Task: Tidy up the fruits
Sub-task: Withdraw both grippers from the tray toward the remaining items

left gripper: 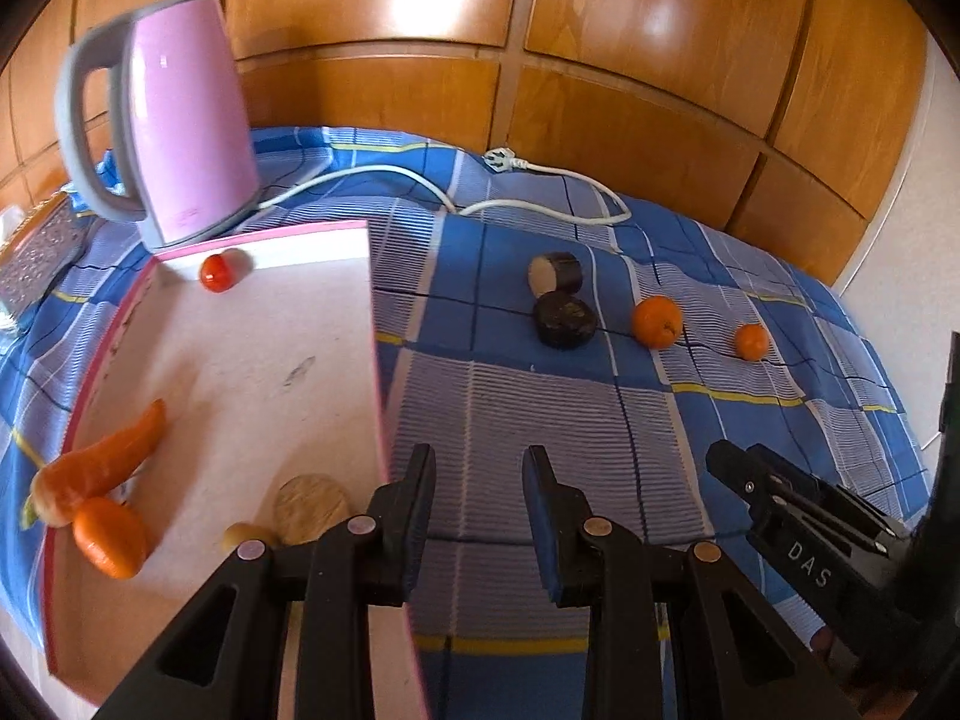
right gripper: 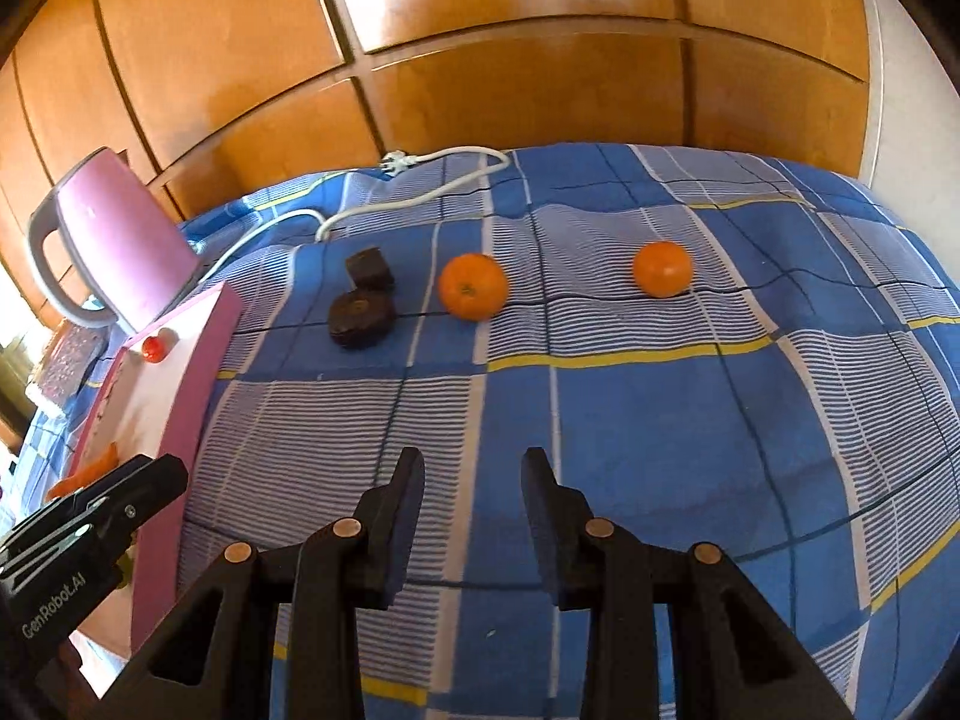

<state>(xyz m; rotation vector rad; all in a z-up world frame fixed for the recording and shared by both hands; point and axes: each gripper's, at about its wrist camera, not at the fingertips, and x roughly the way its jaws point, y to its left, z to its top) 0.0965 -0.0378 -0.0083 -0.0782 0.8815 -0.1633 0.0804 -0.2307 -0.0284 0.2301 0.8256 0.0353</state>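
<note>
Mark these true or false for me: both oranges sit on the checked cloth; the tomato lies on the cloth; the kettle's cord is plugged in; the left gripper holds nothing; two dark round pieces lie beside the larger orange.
1. Both oranges sit on the checked cloth: true. The larger orange and the smaller orange rest on the checked cloth.
2. The tomato lies on the cloth: false. The tomato sits in the pink tray.
3. The cord is plugged in: false. Its plug lies loose on the cloth.
4. The left gripper holds nothing: true.
5. Two dark round pieces lie beside the larger orange: true.

A home: kettle [left gripper: 180,120], checked tablecloth [right gripper: 660,420], wooden cabinet doors [left gripper: 600,60].
</note>
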